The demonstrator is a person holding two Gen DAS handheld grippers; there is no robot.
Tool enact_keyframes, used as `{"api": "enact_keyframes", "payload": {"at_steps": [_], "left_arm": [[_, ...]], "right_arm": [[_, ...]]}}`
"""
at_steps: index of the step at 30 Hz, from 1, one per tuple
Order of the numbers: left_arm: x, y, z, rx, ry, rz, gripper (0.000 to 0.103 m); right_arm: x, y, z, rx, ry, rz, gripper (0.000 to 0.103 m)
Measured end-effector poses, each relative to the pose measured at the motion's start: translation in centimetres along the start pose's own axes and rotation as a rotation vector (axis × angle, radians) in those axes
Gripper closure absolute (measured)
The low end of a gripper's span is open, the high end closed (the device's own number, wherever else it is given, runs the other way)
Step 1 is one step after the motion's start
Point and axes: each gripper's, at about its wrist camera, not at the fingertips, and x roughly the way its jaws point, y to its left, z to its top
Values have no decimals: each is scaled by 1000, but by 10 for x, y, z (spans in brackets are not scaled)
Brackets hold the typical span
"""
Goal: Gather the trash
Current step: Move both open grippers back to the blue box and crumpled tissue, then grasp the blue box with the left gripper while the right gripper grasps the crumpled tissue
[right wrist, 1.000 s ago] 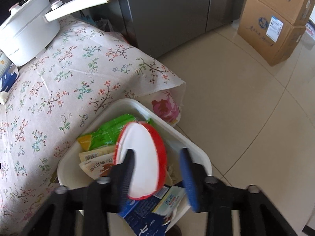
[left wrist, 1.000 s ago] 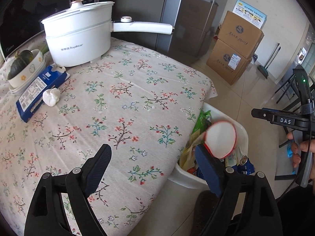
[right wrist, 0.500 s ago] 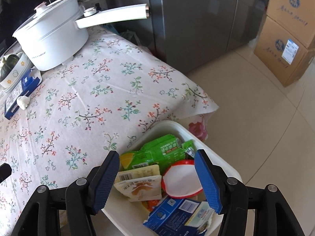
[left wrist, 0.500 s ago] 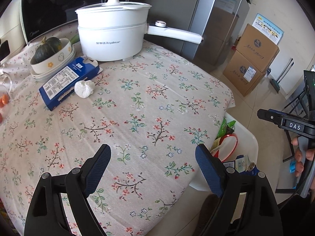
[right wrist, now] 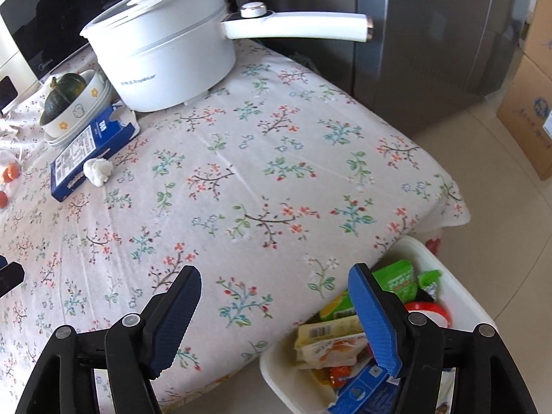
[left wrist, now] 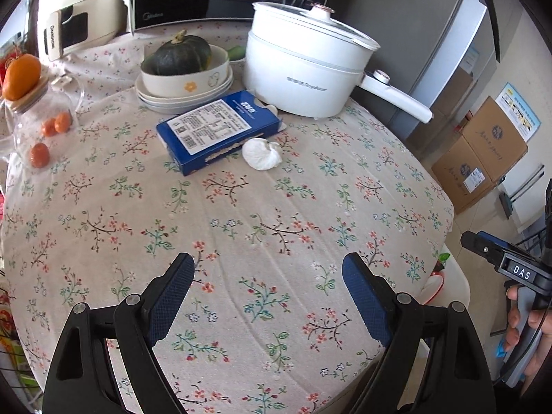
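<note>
A blue carton (left wrist: 218,129) (right wrist: 90,150) lies flat on the flowered tablecloth (left wrist: 276,214), with a crumpled white tissue (left wrist: 261,153) (right wrist: 98,169) touching its near edge. My left gripper (left wrist: 267,293) hangs open over the cloth, nothing between its fingers. My right gripper (right wrist: 276,310) is over the table's near corner, its jaws opening and empty. Below it on the floor, the white bin (right wrist: 445,276) holds green and yellow packets, a blue carton and a red-rimmed round lid (right wrist: 436,312). The bin's edge (left wrist: 455,276) shows in the left wrist view, beside a hand holding the right gripper.
A white electric pot (left wrist: 303,69) (right wrist: 162,48) with a long handle (right wrist: 296,27) stands at the back. A bowl with a green squash (left wrist: 179,58), a glass jar with oranges (left wrist: 41,117), a microwave and a steel fridge (right wrist: 431,34) surround the table. Cardboard boxes (left wrist: 483,151) sit on the floor.
The red-rimmed lid left the right gripper and now lies in the bin; its jaws widened. Both grippers swung away from the bin toward the table, bringing the carton and tissue closer.
</note>
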Motion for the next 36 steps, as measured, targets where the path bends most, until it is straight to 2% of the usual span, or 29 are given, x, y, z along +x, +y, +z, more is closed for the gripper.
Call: {"api": "enact_keyframes", "payload": {"at_steps": [3,8,12,15,21,24,29,32,36], "left_arm": [[1,14,7,14,-14,40,14],[14,38,31,125,-66,65,14],[38,57,55,268,-91,70,11],[59,68,69,375,-80,62,9],[99,72,95,553,-51,62,9],[120,79,107,568,-33,31,9],[146,91,119,557,5,-61,9],[148,94,120,569,-19,-91,6],[148,94,119,604,-11,-115,3]], "right_arm": [[9,23,4,-22,9,20,27],[23,52,9,-53,24,48,27],[35,64,14,-78,35,54,27],[47,73,23,-133,56,69,27],[62,82,44,-181,32,121,22],[76,90,52,-208,19,139,22],[105,108,58,-239,41,166,22],[117,118,60,-253,52,191,22],[129,135,64,-288,45,203,22]]}}
